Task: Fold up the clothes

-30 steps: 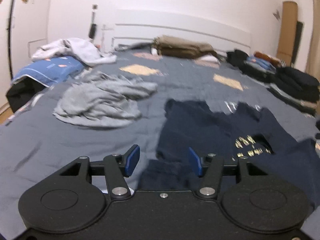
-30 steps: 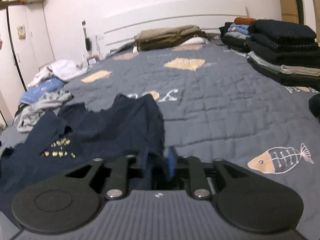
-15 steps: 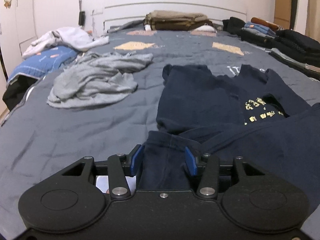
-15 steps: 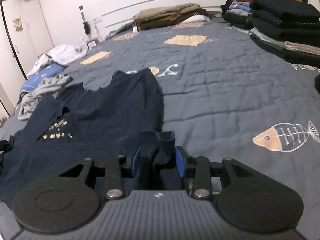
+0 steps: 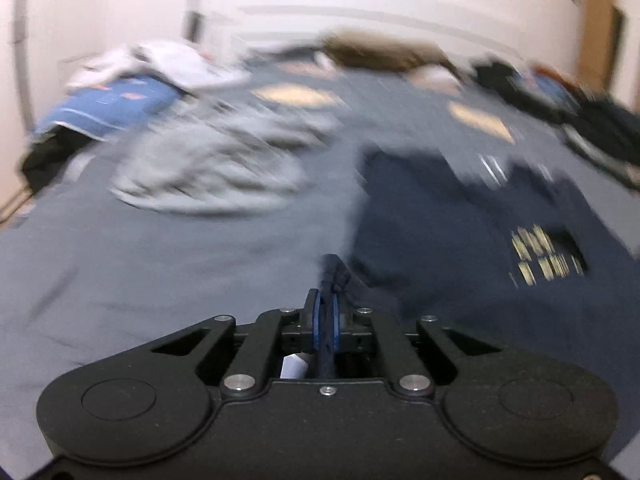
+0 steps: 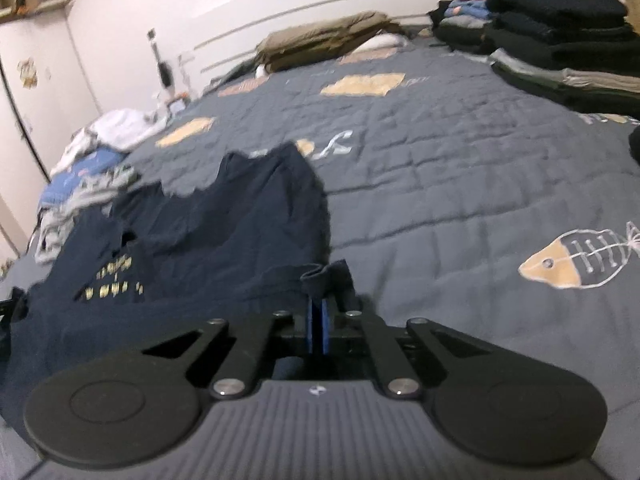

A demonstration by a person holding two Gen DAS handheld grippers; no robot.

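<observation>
A navy T-shirt (image 5: 460, 208) with a gold print (image 5: 544, 256) lies spread on the grey quilted bed. In the blurred left wrist view, my left gripper (image 5: 326, 300) has its jaws closing to a pinch, with a bunched edge of the shirt pressed between the blue pads. In the right wrist view the same T-shirt (image 6: 240, 216) stretches away to the left, gold print (image 6: 112, 280) up. My right gripper (image 6: 317, 312) is closing the same way, and a fold of the shirt's near right edge sticks up from its pads.
A crumpled grey garment (image 5: 208, 168) lies left of the shirt, with blue cloth (image 5: 108, 104) and white clothes (image 5: 160, 60) behind it. Stacks of folded dark clothes (image 6: 560, 40) line the bed's right side. Folded tan clothes (image 6: 328, 40) sit by the headboard. Quilt (image 6: 440, 160) lies bare to the right.
Both grippers went from open around the shirt's edge to pinched tight on it. The left gripper's view swung and blurred as it moved; the right one dropped slightly earlier and now holds still.
</observation>
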